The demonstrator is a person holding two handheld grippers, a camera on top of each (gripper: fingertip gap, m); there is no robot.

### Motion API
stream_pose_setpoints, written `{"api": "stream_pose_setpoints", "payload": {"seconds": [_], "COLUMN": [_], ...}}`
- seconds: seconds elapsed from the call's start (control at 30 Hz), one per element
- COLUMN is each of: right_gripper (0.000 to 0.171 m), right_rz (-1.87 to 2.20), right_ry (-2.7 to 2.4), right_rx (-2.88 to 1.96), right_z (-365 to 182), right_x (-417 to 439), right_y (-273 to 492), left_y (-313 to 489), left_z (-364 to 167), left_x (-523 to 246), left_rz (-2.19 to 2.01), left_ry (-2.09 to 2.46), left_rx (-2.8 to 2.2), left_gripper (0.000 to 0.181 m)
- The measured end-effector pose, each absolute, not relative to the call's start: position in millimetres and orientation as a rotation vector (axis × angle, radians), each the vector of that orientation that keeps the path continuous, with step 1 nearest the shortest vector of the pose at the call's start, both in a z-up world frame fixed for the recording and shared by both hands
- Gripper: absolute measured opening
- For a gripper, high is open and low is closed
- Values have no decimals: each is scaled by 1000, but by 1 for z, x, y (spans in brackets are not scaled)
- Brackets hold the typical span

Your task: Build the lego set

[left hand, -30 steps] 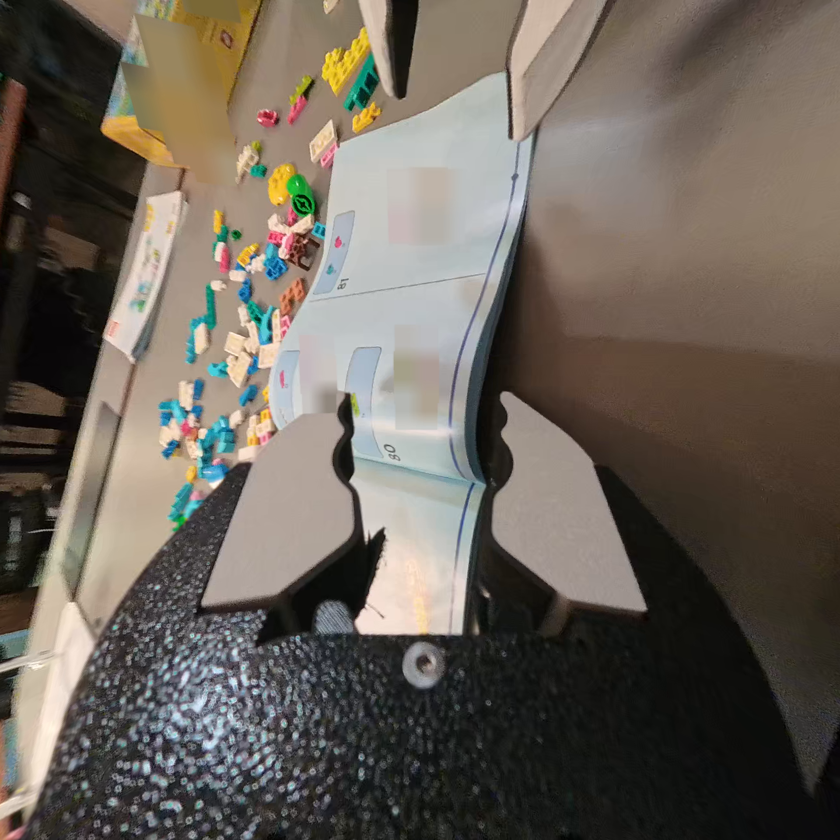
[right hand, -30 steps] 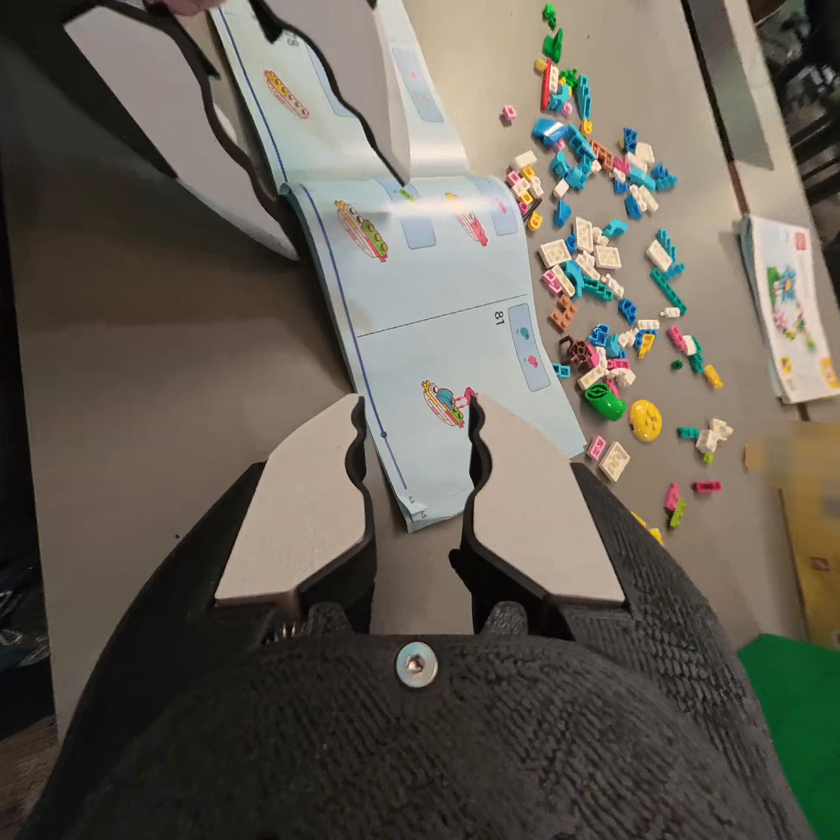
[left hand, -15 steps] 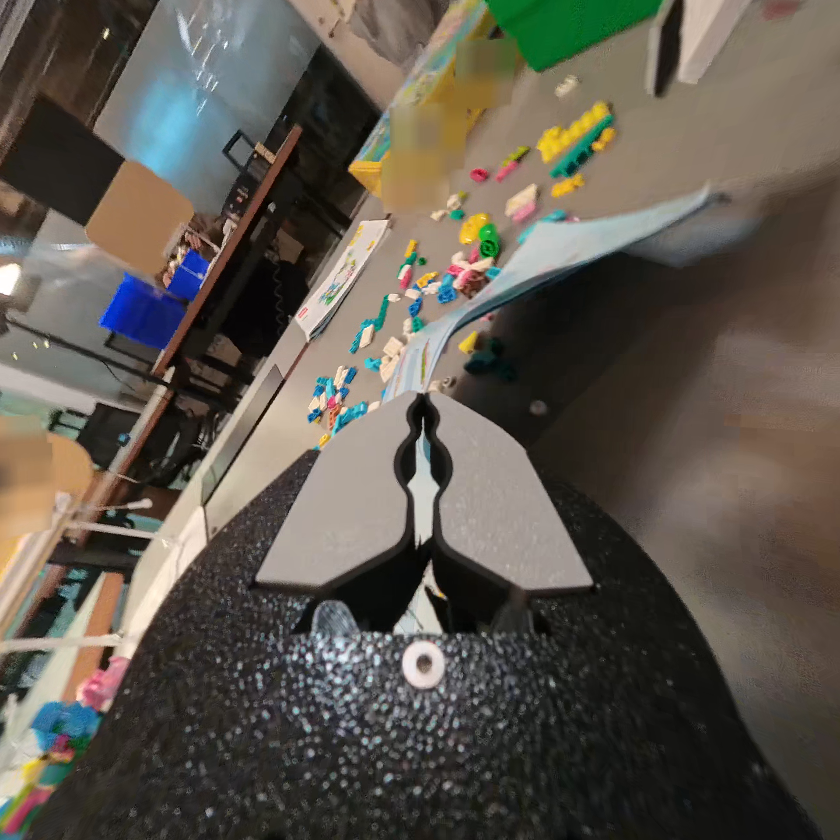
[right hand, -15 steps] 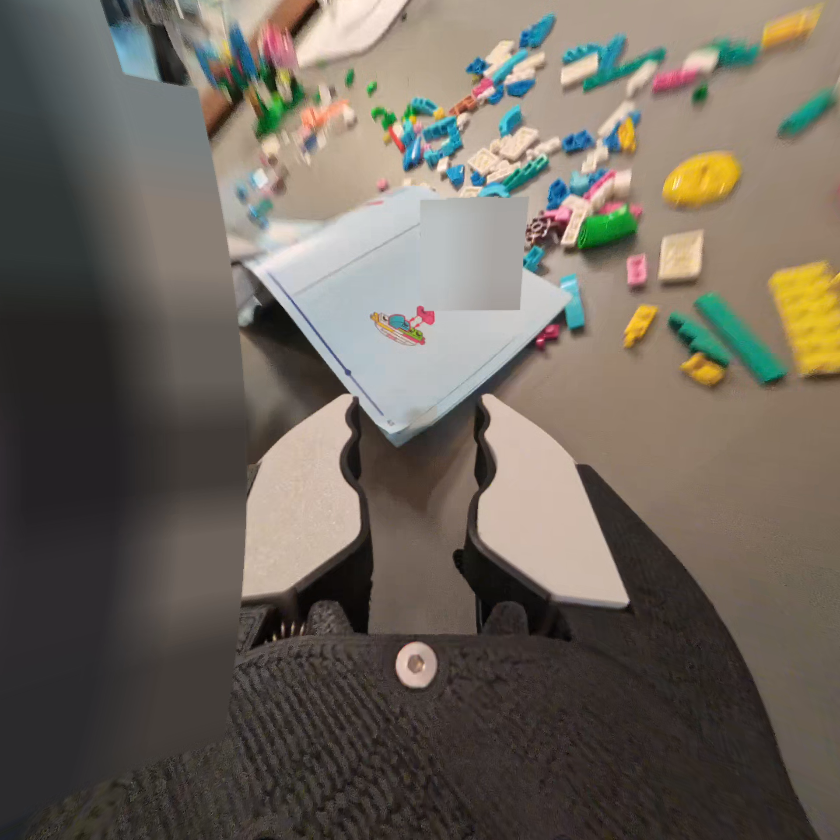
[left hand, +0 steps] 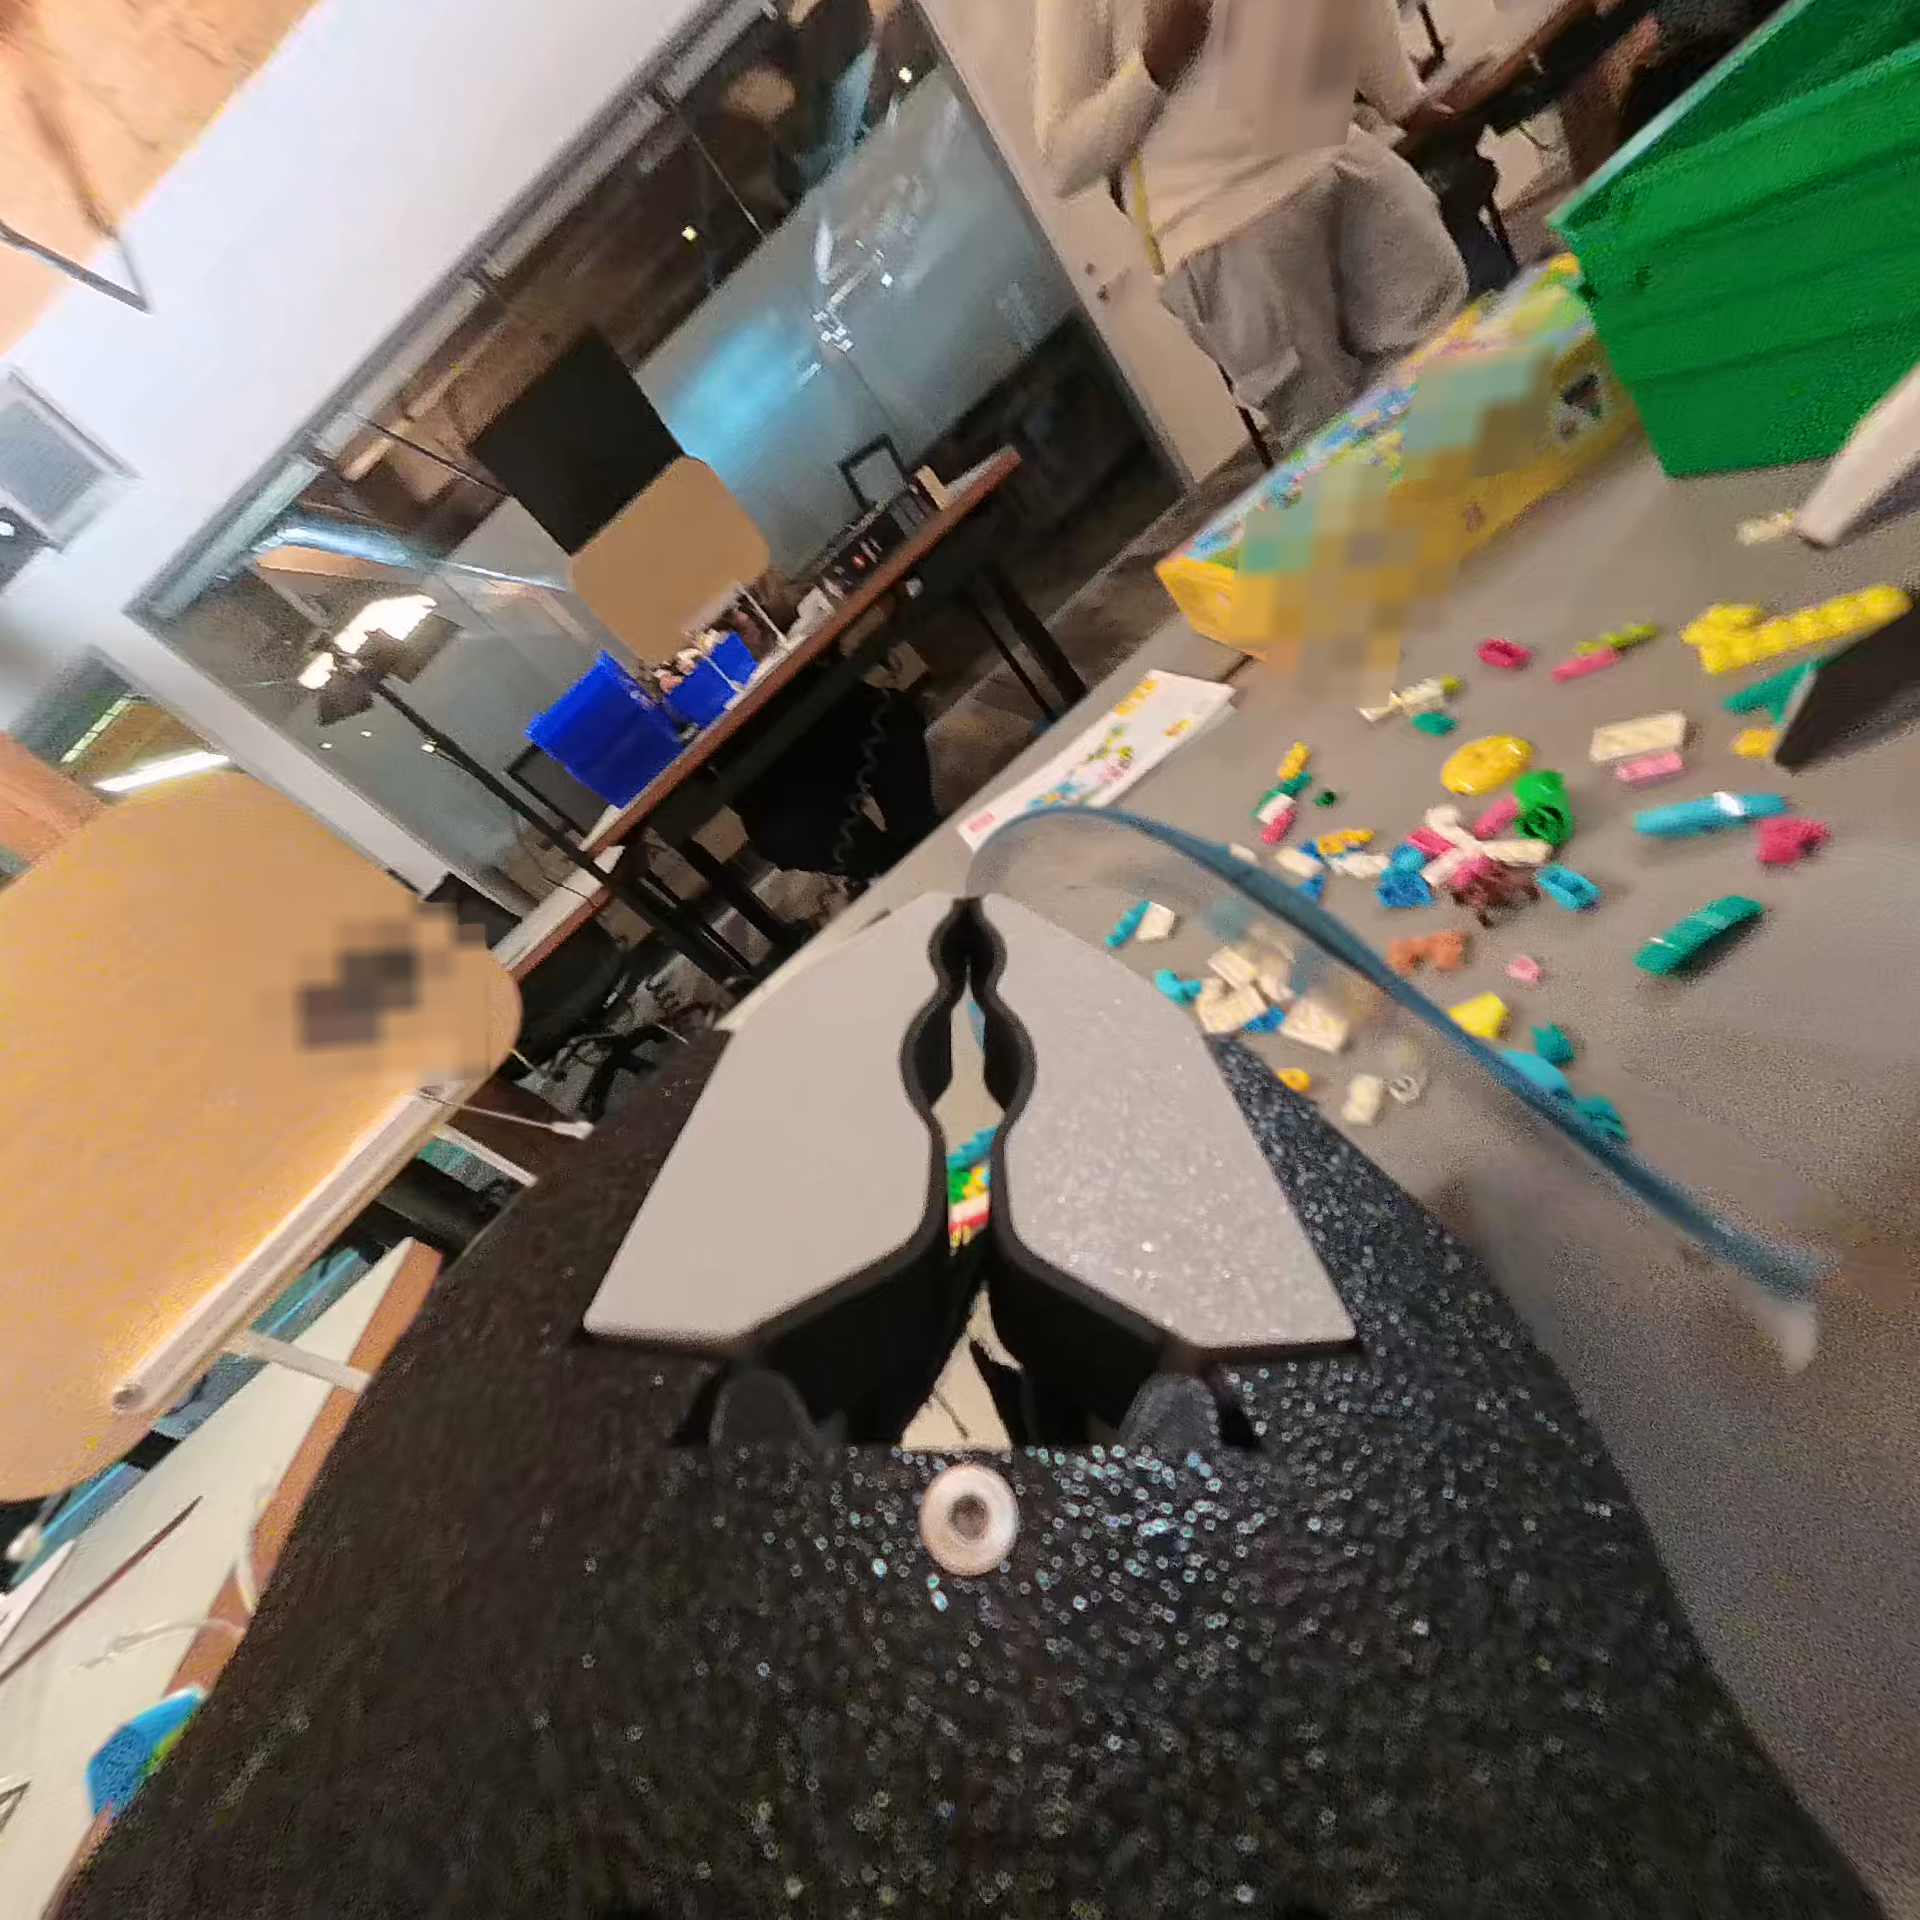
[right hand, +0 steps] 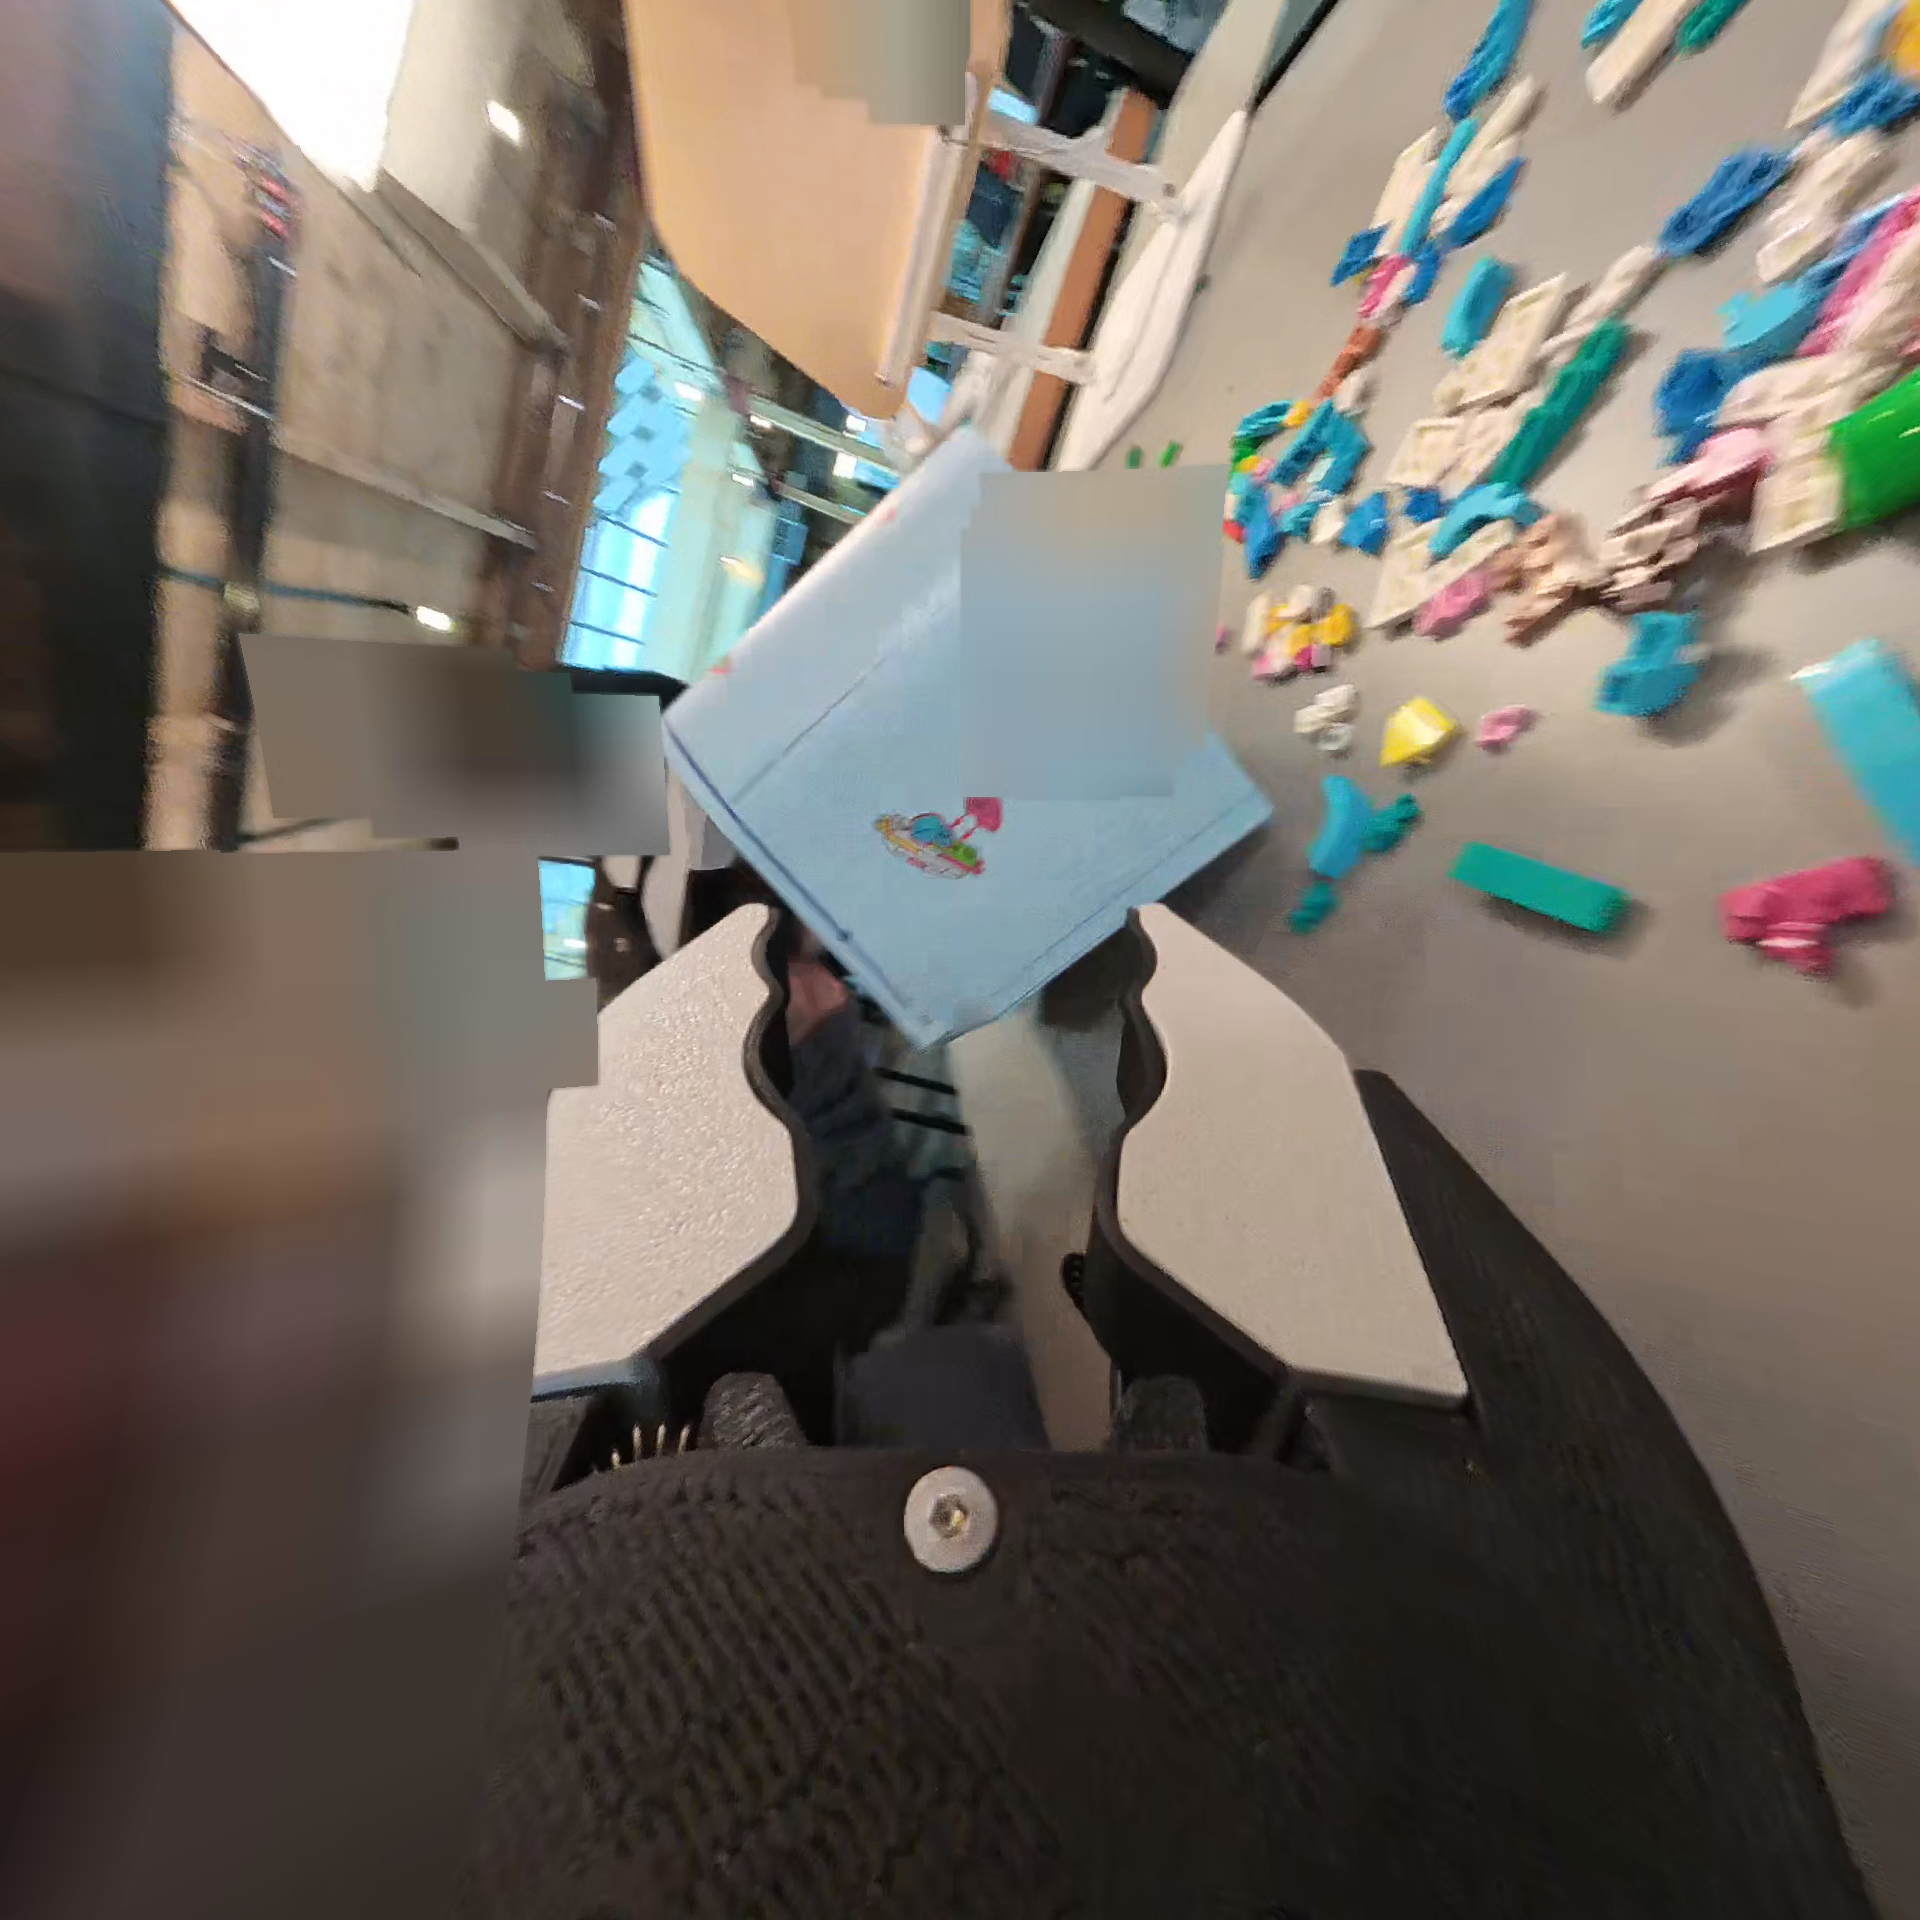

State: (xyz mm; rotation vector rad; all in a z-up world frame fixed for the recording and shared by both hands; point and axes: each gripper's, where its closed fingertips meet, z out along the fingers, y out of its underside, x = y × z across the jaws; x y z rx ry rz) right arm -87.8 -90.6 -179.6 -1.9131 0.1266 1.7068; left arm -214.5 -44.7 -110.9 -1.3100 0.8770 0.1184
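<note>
The light blue instruction booklet (right hand: 883,769) is lifted off the grey table (right hand: 1558,1195) and hangs tilted in the air. My left gripper (left hand: 968,914) is shut on it at the fingertips, and its blurred edge (left hand: 1392,987) arcs away to the right. My right gripper (right hand: 951,925) is open and empty; the booklet's lower corner shows between its fingertips, and I cannot tell whether it touches them. Several loose coloured bricks (left hand: 1455,862) lie scattered on the table, also in the right wrist view (right hand: 1507,468).
A yellow set box (left hand: 1403,488) and a green bin (left hand: 1766,260) stand at the table's far side. A second booklet (left hand: 1101,748) lies near the far edge. A person (left hand: 1247,187) stands beyond the table. A pink brick (right hand: 1808,909) and a teal bar (right hand: 1538,883) lie right of my right gripper.
My left gripper closed on the booklet's edge and rose, lifting the booklet off the table. Both views tilted up toward the room. My right gripper stayed open.
</note>
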Motion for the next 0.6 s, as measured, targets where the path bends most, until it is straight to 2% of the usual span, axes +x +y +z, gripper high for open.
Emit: {"api": "stream_pose_setpoints", "payload": {"seconds": [0.03, 0.3, 0.43, 0.6], "right_gripper": [60, 76, 79, 80], "right_rz": [1794, 2173, 2198, 2396], "right_ry": [164, 377, 462, 514], "right_rx": [-1865, -1453, -1273, -899], "right_z": [-175, -146, -136, -99], "right_x": [-94, -152, -165, -163], "right_y": [-90, -76, -57, -44], "left_y": [-41, -21, -19, -21], "left_z": [-101, -36, -3, 15], "left_x": [-217, -223, -218, -212], "left_rz": [118, 141, 143, 161], "left_ry": [861, 786, 777, 777], "left_rx": [-1296, -1173, -1103, -1053], "left_gripper": [0, 0, 0, 0]}}
